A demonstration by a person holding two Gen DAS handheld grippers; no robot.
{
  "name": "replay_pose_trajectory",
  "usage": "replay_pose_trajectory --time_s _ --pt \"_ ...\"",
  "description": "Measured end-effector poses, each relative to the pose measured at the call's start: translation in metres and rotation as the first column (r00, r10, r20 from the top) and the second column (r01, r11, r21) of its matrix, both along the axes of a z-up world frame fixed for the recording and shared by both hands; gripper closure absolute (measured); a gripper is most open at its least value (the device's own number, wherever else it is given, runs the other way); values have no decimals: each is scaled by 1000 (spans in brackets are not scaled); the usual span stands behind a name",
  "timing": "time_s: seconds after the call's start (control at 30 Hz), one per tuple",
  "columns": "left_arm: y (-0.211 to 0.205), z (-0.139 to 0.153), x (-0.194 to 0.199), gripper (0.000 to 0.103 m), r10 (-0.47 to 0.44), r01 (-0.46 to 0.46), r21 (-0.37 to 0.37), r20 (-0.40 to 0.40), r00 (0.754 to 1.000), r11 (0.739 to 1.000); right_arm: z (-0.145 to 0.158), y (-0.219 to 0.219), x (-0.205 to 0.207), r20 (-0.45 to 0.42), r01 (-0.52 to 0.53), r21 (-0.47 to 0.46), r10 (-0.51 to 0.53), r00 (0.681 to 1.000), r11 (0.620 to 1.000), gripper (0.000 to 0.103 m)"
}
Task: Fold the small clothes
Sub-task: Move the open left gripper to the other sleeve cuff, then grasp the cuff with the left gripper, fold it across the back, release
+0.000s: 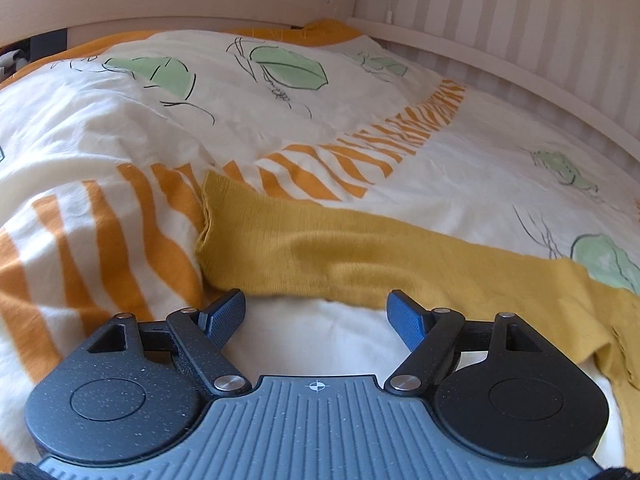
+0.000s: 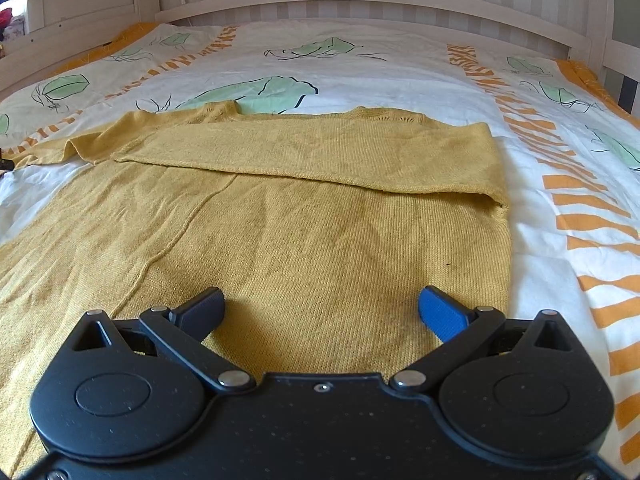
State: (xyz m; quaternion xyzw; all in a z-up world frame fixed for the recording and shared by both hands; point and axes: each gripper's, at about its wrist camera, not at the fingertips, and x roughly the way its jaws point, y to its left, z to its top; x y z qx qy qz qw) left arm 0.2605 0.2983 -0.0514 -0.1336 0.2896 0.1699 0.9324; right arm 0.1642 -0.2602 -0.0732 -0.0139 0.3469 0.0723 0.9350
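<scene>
A mustard sweater (image 2: 304, 216) of fine matt knit lay on a smooth, creased cotton bedcover (image 2: 400, 68). The grippers (image 1: 316, 316) (image 2: 320, 312) showed speckled matt black plastic, ribbed blue pads (image 2: 442, 312) and shiny metal rivets (image 1: 229, 383).

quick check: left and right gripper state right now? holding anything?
Left gripper: open, holding nothing, jaws just short of the yellow sweater's sleeve.
Right gripper: open, holding nothing, over the sweater's body.

The sweater (image 2: 304, 216) lies on the duvet (image 2: 400, 76), one sleeve (image 2: 320, 152) folded across its upper part.
</scene>
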Motion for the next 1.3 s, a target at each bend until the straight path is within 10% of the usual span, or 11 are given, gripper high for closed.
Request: replay_pose_trajectory --time_s 0.57,0.73,0.87,1.3 --pt "32 0 17 28 63 -48 -138 110 992 989 0 2 1 -2 3 -14 -3 1000 1000 0" --pt "38 0 12 91 154 -144 -129 67 986 981 0 2 1 -2 4 -14 -4 1000 1000 0" --pt "47 6 8 95 155 -134 -198 96 983 971 0 2 1 -2 4 -13 -4 1000 1000 0" --pt "-23 106 12 95 -97 108 -35 245 965 993 0 1 0 0 4 -1 -4 1000 1000 0"
